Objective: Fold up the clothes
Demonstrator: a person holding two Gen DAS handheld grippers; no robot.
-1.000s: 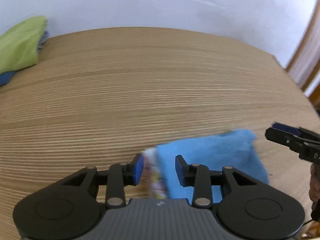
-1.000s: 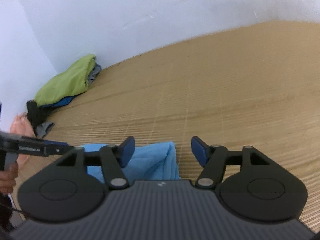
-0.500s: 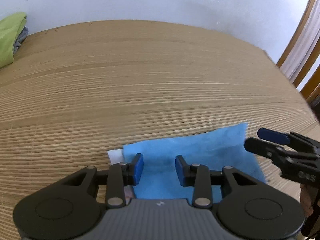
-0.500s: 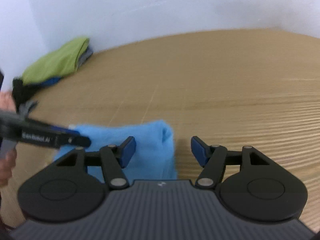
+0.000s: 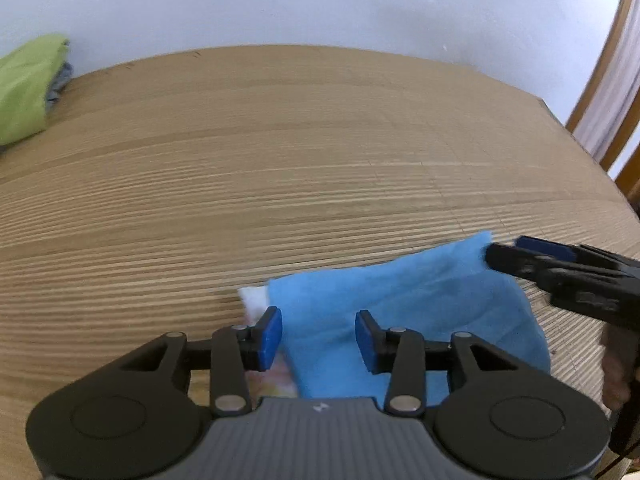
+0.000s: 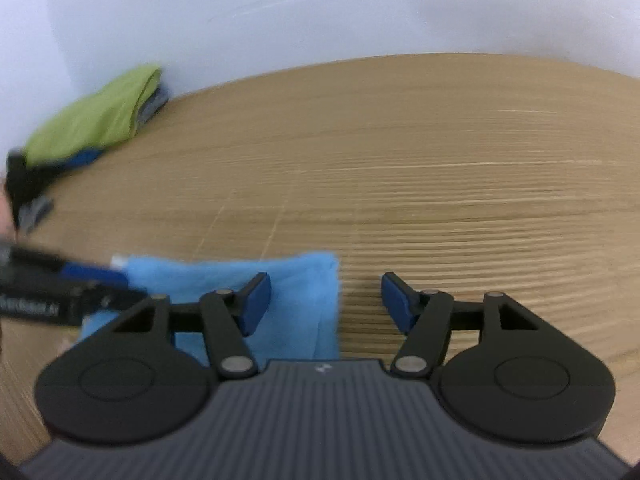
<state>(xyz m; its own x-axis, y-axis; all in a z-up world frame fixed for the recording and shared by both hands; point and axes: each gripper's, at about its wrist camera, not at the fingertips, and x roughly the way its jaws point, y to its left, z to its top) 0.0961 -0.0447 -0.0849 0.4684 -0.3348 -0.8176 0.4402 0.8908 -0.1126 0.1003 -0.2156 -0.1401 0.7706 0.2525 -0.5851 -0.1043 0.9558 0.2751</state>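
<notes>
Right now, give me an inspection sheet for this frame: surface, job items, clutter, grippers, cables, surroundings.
Surface: wooden table with a ribbed grain, mostly bare.
Job's things: folded blue cloth lying flat at the near edge; a white patterned piece peeks out at its left side.
Clutter: pile of clothes in the far left corner, green on top, with grey, blue and black pieces beneath.
Grippers: left gripper open over the cloth's left part, holding nothing; right gripper open over the cloth's right edge, holding nothing.
Cables: nothing seen.
Surroundings: plain white wall behind the table; wooden frame at far right.
</notes>
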